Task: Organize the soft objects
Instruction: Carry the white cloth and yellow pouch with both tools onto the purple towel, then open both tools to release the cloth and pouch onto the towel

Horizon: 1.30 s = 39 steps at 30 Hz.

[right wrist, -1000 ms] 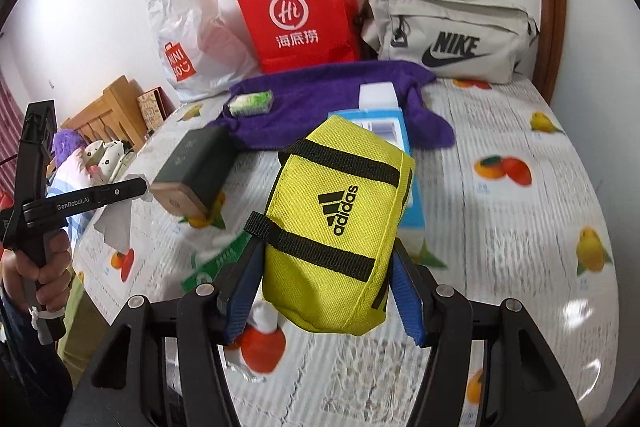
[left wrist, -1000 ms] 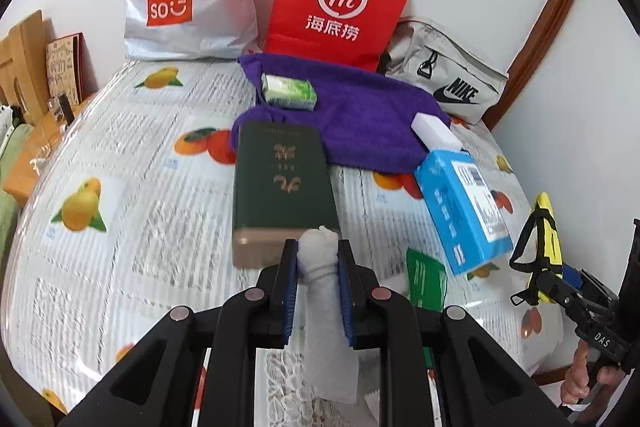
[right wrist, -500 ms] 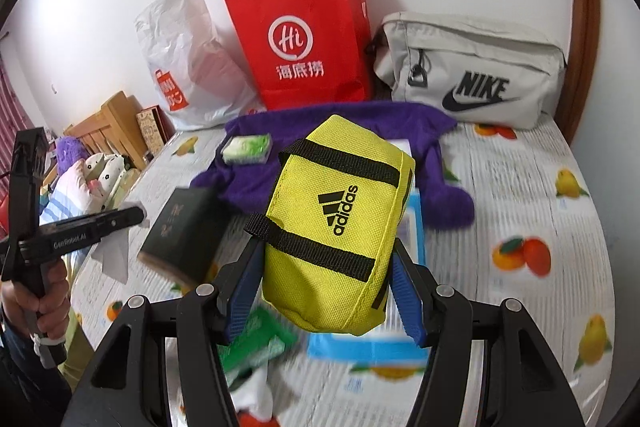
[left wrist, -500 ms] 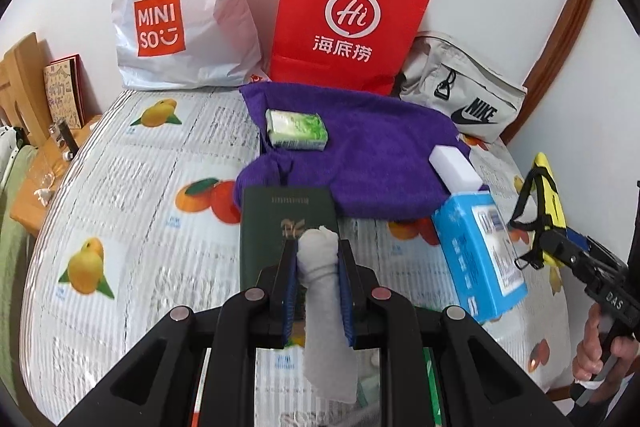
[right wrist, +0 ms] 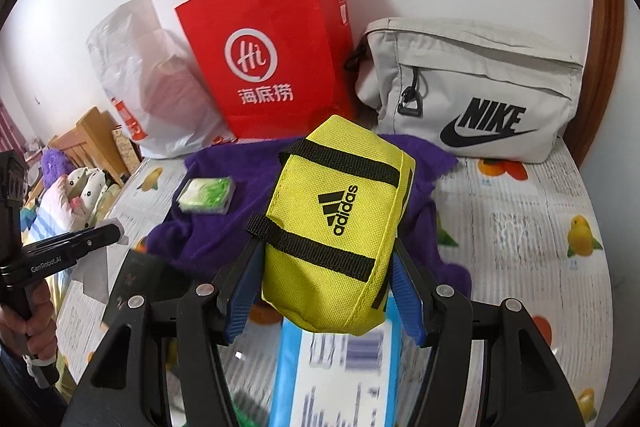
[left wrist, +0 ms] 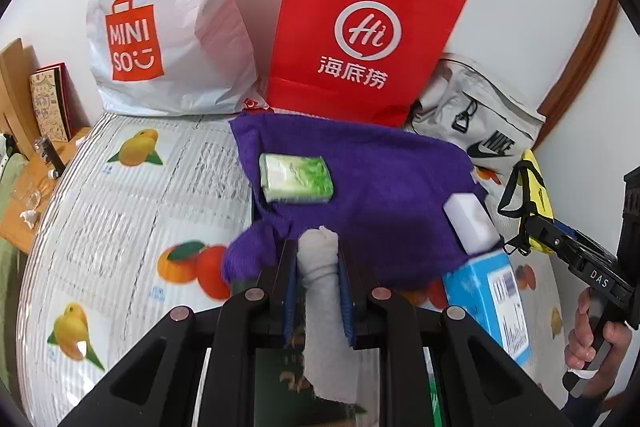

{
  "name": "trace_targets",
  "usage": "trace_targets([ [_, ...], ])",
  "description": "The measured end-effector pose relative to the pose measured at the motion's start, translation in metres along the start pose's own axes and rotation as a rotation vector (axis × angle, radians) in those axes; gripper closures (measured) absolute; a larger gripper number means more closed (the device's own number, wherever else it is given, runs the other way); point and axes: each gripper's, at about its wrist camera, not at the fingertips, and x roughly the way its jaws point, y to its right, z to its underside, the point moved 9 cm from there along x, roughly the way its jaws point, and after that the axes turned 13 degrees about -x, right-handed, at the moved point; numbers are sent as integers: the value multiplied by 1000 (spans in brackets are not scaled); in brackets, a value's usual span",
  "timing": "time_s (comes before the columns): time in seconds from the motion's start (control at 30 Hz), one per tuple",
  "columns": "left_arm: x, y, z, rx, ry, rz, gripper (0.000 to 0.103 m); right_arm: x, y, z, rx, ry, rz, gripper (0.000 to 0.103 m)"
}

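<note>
Two soft things are in our grip at once. The left gripper [left wrist: 318,281] has its fingers clamped on a rolled grey cloth [left wrist: 322,291], which stands up between the pads and hangs down below them, above the near edge of the purple towel [left wrist: 372,187]. The right gripper [right wrist: 328,287] has its fingers pressed against the sides of a yellow pouch [right wrist: 340,227], carried clear of the desk [left wrist: 92,219] over the same towel.

We judge this to be the carry toward the back of the desk, where the red paper bag [left wrist: 360,39], the white plastic bag [left wrist: 168,11] and the grey Nike bag [right wrist: 480,95] stand against the wall. To do it well, we should keep both grips firm, hold the loads high enough to pass over the green tissue pack [left wrist: 296,179] and the white block [left wrist: 472,223] lying on the towel, and settle on one bag before lowering either item.

Much is hard to read. We cannot see any bag's opening from these angles, so which one takes the soft things stays unclear. The blue box [right wrist: 340,367] is blurred and partly behind the pouch, the dark book [left wrist: 296,379] is mostly hidden under the left gripper, and the cloth's lower end is cut off by the frame.
</note>
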Motion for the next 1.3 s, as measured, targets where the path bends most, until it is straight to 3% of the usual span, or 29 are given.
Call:
trace_targets([
  [0.4,38,13,-24,-4,-31,28,85,38,18,-14,14,-31,-2,43],
  [0.93,84,16,-37,-24,-86,26,85,107,38,-15,12,-144,-23,43],
  [1.3,107,13,-39,-40,-116,23,85,124,35,-20,6,-159,-31,41],
])
